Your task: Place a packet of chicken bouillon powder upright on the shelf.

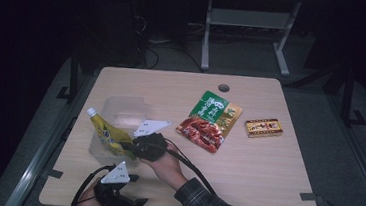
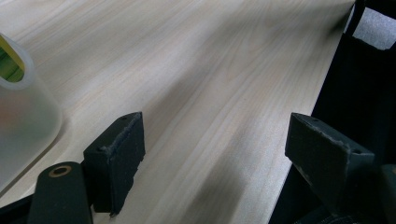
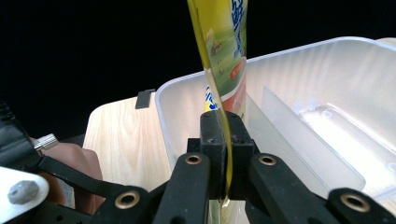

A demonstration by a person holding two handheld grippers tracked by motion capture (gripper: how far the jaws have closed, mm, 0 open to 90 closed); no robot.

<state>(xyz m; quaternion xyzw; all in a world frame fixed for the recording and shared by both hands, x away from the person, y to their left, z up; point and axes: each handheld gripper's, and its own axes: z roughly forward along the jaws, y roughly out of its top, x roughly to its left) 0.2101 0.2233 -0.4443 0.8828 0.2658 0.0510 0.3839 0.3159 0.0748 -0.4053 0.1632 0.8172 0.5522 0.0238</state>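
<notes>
Wooden table (image 1: 245, 173) carries everything, and the clear plastic tub (image 1: 120, 108) near its left edge serves as the landmark. Right of the tub lie a green and red food packet (image 1: 209, 120) and, farther right, a small yellow box (image 1: 264, 127), both well apart from it. A yellow squeeze pouch (image 1: 105, 132) with a white cap stands tilted over the tub's near left corner, cap end up and leaning away from the person. The right gripper (image 3: 223, 140) has its jaws clenched on the pouch's flat lower edge, with the tub's open inside just behind it. The left gripper (image 2: 215, 154) waits on the near side of the tub, jaws released and spread over bare wood, grasping nothing.

The step in hand looks like placing the pouch into the tub. Next, the pouch probably needs lowering past the rim and clear of the inner divider (image 3: 303, 135) before the jaws let go.
</notes>
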